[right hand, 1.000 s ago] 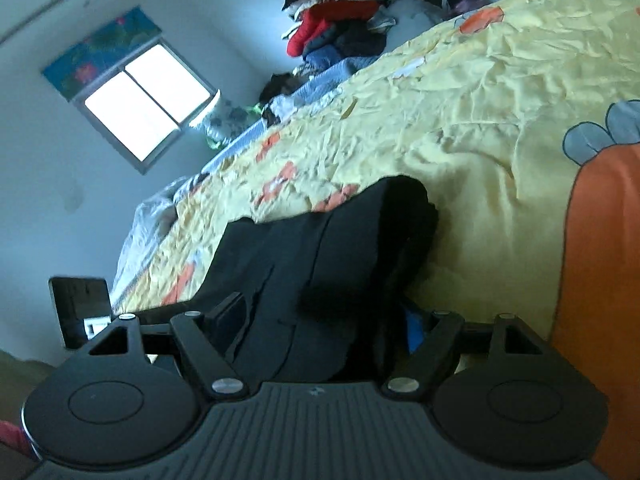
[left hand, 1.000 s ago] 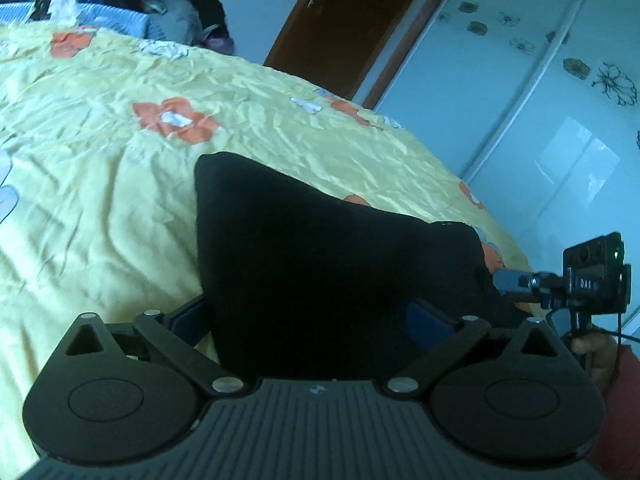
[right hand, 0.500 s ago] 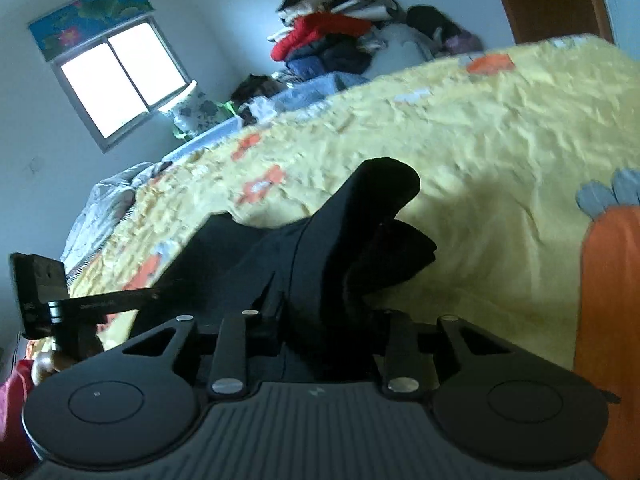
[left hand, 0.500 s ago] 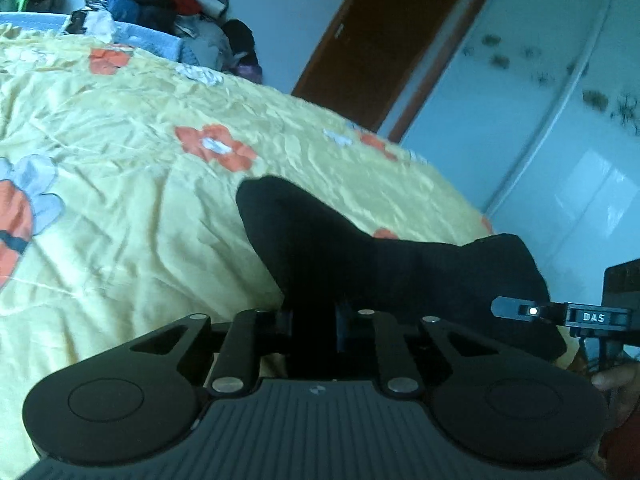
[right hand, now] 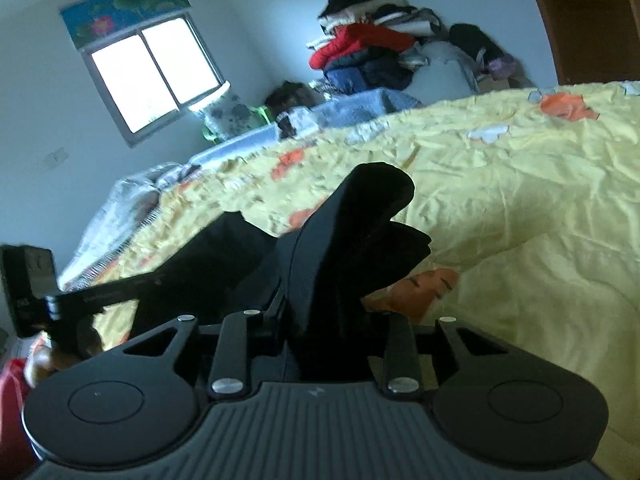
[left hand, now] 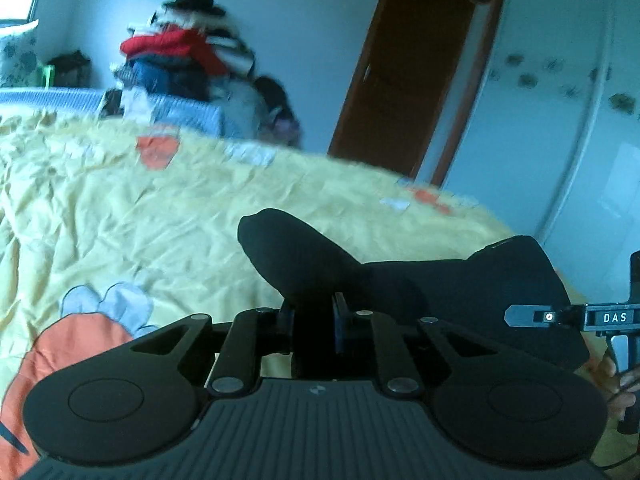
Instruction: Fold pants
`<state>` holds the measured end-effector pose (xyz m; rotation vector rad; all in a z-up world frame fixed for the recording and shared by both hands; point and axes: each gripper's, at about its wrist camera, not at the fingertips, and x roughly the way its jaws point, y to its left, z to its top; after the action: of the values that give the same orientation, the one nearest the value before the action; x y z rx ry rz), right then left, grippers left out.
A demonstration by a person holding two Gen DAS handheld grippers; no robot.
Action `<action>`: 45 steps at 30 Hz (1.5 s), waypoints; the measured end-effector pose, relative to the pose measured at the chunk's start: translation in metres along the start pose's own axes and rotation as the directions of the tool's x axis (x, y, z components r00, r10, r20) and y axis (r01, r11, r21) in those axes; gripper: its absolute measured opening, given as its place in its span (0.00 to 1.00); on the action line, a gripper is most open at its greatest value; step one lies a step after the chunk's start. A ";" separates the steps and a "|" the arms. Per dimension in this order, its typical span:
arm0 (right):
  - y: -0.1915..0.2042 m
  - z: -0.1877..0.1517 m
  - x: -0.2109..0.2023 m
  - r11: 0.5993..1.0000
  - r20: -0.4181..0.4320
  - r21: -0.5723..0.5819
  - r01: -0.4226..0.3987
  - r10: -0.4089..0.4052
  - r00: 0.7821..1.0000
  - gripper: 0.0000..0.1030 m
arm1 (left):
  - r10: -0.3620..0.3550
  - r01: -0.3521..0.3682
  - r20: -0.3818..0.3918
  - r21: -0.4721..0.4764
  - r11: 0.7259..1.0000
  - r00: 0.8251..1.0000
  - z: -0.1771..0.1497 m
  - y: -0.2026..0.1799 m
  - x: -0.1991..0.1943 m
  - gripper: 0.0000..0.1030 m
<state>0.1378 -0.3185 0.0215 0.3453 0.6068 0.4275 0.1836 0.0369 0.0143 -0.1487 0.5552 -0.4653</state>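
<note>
The black pants (left hand: 460,280) hang between my two grippers above the yellow flowered bed sheet (left hand: 120,220). My left gripper (left hand: 314,320) is shut on one end of the pants, and a black flap stands up past its fingers. My right gripper (right hand: 324,320) is shut on the other end of the pants (right hand: 352,232), which bunch up over its fingers. The right gripper shows at the right edge of the left wrist view (left hand: 528,316); the left gripper shows at the left of the right wrist view (right hand: 100,292).
A heap of clothes (left hand: 180,60) is piled beyond the far end of the bed. A brown door (left hand: 400,80) and white wardrobe (left hand: 560,120) stand on the right. A window (right hand: 152,72) is in the far wall.
Both grippers went from open to shut on the pants' ends and have lifted them; the cloth now bunches and stands up off the sheet.
</note>
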 end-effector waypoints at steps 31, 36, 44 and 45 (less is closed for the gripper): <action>0.053 -0.043 0.006 0.883 -0.025 -0.405 0.238 -0.271 0.962 0.44 | 0.086 -0.070 -0.074 0.189 0.979 0.994 -0.045 -0.074 0.010 0.92; 0.053 -0.018 0.022 0.894 0.020 -0.373 0.250 -0.262 0.965 0.45 | 0.141 -0.126 -0.076 0.181 0.975 0.987 -0.032 -0.078 0.022 0.95; 0.034 -0.008 0.059 0.876 -0.017 -0.375 0.305 -0.335 0.942 0.45 | 0.216 -0.194 -0.078 0.222 0.955 0.973 -0.046 -0.084 0.034 1.00; 0.033 -0.006 0.058 0.878 -0.018 -0.368 0.305 -0.335 0.942 0.45 | 0.217 -0.196 -0.079 0.221 0.955 0.973 -0.046 -0.084 0.034 1.00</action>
<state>0.1677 -0.2610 0.0039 -0.1278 0.6371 0.2253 0.1519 -0.0538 -0.0184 0.1377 0.6110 -0.3259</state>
